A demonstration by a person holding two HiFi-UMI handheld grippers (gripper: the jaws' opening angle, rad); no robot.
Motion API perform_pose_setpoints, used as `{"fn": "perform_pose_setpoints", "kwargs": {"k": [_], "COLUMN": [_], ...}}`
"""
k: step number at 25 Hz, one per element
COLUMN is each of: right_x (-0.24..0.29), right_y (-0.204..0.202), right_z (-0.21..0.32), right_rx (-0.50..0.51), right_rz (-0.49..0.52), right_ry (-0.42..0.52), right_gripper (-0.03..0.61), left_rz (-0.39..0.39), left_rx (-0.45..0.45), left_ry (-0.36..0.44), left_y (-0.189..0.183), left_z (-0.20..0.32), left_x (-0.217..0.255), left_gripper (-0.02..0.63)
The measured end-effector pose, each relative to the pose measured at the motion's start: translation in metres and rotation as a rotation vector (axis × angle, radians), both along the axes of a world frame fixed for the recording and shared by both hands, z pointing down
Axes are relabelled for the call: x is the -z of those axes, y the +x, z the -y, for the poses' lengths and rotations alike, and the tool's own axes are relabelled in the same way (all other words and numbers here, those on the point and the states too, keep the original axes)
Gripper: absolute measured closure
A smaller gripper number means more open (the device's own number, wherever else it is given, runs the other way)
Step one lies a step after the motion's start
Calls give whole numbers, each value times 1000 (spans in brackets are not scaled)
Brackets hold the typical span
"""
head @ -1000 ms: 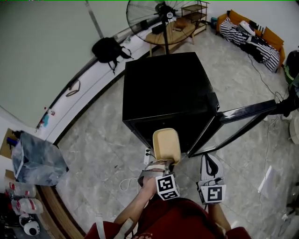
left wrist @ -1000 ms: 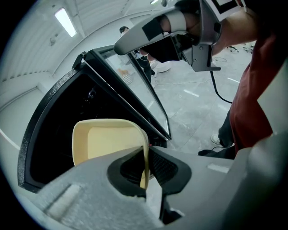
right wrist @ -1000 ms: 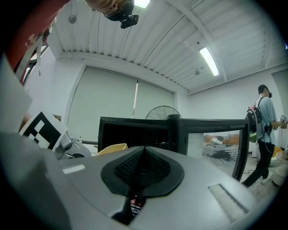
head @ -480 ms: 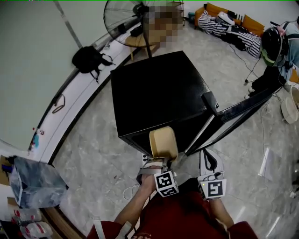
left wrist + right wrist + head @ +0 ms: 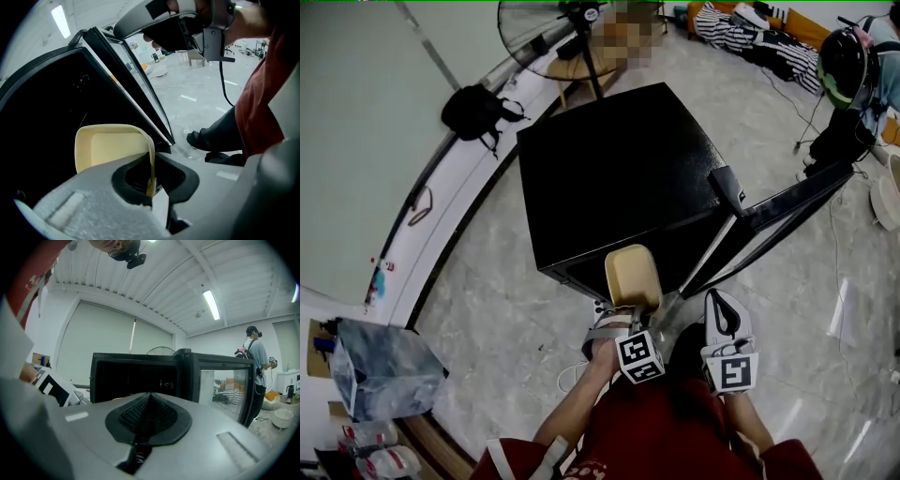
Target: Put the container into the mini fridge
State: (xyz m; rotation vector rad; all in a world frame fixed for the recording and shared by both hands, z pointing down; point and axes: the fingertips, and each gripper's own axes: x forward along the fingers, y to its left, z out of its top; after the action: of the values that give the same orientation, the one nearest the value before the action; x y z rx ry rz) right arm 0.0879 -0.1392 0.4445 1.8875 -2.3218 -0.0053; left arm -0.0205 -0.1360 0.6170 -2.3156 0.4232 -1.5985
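Observation:
A shallow cream container [image 5: 633, 276] is held by its near rim in my left gripper [image 5: 623, 319], right at the front of the black mini fridge [image 5: 619, 178]. In the left gripper view the container [image 5: 110, 147] hangs before the dark open cavity, its thin wall pinched between the pads [image 5: 151, 180]. The fridge's glass door [image 5: 778, 211] stands swung open to the right. My right gripper [image 5: 724, 323] is shut with nothing in it, below the door; in its own view it faces the open fridge [image 5: 136, 376].
A standing fan [image 5: 567, 23] and a small wooden table are behind the fridge, a black bag [image 5: 473, 108] lies by the wall. Another person [image 5: 848, 84] stands at the far right. A plastic-covered bin [image 5: 380, 370] sits at the left. A white cable [image 5: 572, 375] lies on the floor.
The container and both grippers have stayed at the fridge front while the head view shifted. The fridge and door sit a little more to the left and higher in the picture.

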Motion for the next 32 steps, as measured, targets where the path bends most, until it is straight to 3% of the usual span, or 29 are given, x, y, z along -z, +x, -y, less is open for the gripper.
{"fn": "perform_pose_setpoints", "kwargs": {"k": [7, 18, 32], "right_x": [-11, -31, -48], "right_y": [-2, 3, 31], "right_z": [-8, -21, -19], "right_rx": [-24, -66, -96], "right_rz": [31, 76, 94], "right_ry": [37, 3, -41], "right_gripper": [578, 578, 578], "left_rz": [11, 61, 105], "left_rx": [7, 19, 66], "left_ry": [-24, -76, -78], "left_y": [-1, -3, 7], "left_z": [1, 9, 63], "left_x": [-20, -67, -120], "left_gripper": [592, 592, 592]}}
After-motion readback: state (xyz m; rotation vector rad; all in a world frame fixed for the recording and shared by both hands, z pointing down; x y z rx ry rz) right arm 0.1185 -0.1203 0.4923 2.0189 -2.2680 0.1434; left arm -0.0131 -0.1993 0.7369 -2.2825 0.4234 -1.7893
